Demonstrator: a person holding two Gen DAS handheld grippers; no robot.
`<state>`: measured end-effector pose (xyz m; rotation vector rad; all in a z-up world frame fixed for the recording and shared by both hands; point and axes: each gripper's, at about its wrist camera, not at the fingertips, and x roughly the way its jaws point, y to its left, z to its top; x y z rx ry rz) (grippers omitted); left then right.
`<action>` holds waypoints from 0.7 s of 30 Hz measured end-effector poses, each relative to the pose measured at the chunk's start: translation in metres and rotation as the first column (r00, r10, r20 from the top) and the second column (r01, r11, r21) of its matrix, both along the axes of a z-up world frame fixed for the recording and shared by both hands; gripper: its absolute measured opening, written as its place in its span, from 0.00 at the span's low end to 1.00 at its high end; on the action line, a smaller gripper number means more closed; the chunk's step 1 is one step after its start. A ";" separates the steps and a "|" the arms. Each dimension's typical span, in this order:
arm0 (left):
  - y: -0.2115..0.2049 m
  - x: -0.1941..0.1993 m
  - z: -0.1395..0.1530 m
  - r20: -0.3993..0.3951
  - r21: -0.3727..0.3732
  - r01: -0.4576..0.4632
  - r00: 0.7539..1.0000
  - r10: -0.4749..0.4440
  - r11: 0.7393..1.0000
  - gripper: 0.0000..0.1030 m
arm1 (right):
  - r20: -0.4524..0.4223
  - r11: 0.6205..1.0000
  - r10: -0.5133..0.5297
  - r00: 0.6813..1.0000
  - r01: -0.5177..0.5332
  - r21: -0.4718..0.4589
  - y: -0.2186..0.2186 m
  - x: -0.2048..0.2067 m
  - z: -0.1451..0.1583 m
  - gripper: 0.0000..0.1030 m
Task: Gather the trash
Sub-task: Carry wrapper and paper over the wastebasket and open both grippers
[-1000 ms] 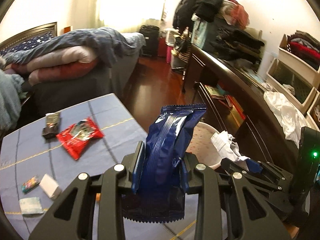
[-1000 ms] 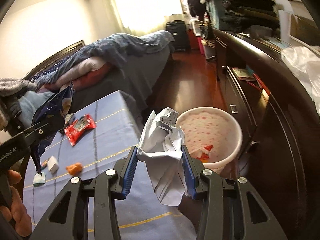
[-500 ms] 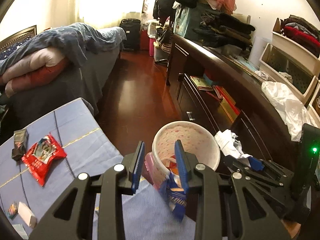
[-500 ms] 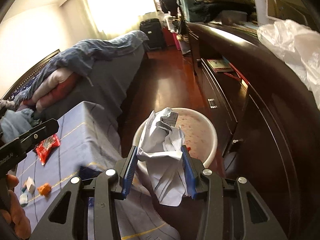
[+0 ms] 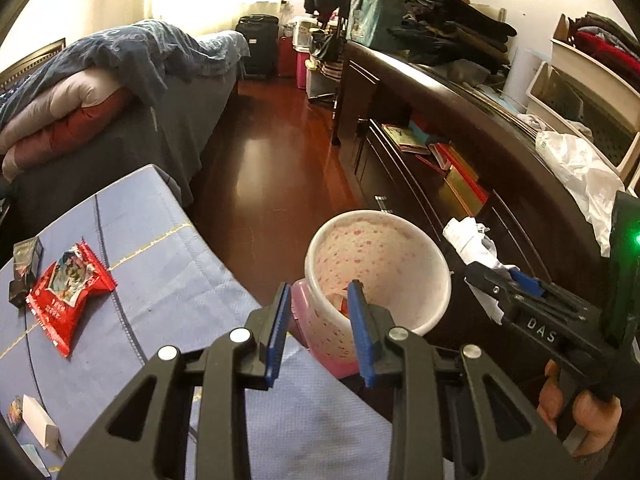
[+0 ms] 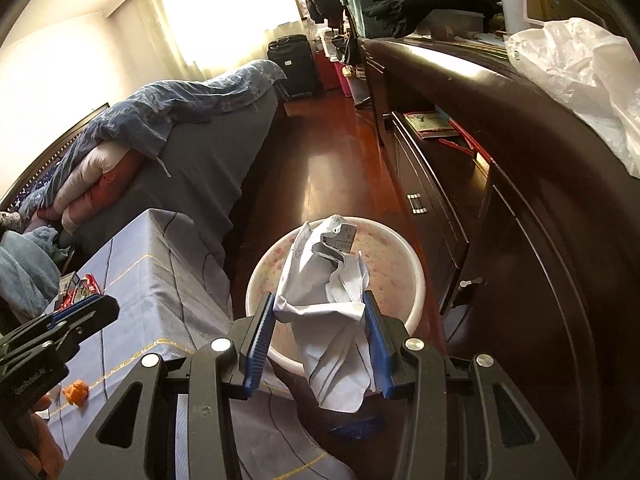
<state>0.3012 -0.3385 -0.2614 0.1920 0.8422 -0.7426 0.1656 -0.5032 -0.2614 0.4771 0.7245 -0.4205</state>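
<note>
Trash at the bin: paper still clamped, wrapper tongs empty

Trash is the matter in hand, and the right gripper (image 6: 318, 334) has a crumpled white paper (image 6: 332, 304) pinched between its blue pads, jaws part-way apart and pressing on the wad from both sides. Directly beyond and below those fingers sits the speckled white bin (image 6: 416, 280), so the paper hangs over its mouth. Just beneath the tips a scrap of dark blue wrapper (image 6: 360, 426) shows near the foot of the bin; whether it is on the floor or the cloth I cannot tell

The left gripper (image 5: 318, 332) holds nothing: its jaws stand narrowly apart with only air between the pads, and the bin's near rim (image 5: 320, 240) and pink outer wall lie straight ahead of them. To the right of these tongs the other tool and the paper wad are visible at the bin's far side

Further out to the left, on the blue tablecloth (image 5: 160, 280), more rubbish waits: a red snack packet (image 5: 68, 288), a dark sachet (image 5: 26, 268) touching it, and a small white box (image 5: 38, 426) near the lower edge. An orange scrap (image 6: 76, 392) lies on the cloth in the right view

The step appears to be the drop. Next the right jaws need to spread so the paper falls inside the rim, then both tongs should swing back to the cloth for the remaining pieces
</note>
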 end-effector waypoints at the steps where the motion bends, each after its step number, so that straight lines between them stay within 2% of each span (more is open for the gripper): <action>1: 0.004 0.001 0.000 0.002 0.001 -0.008 1.000 0.008 1.000 0.30 | -0.002 1.000 0.007 1.000 -0.007 0.001 -0.001 0.004 -0.002 0.42; 9: 0.038 0.023 -0.003 -0.011 0.008 -0.106 0.994 0.106 0.994 0.31 | -0.054 1.000 0.000 0.999 -0.001 -0.022 -0.017 0.045 -0.023 0.43; 14: 0.051 0.040 -0.006 -0.015 0.009 -0.141 0.990 0.142 0.990 0.32 | -0.072 1.000 -0.011 0.997 0.008 -0.029 -0.023 0.060 -0.033 0.55; 21: 0.063 0.053 -0.014 -0.028 0.008 -0.171 0.985 0.172 0.985 0.39 | -0.093 0.999 -0.021 0.995 0.016 -0.051 -0.025 0.067 -0.040 0.62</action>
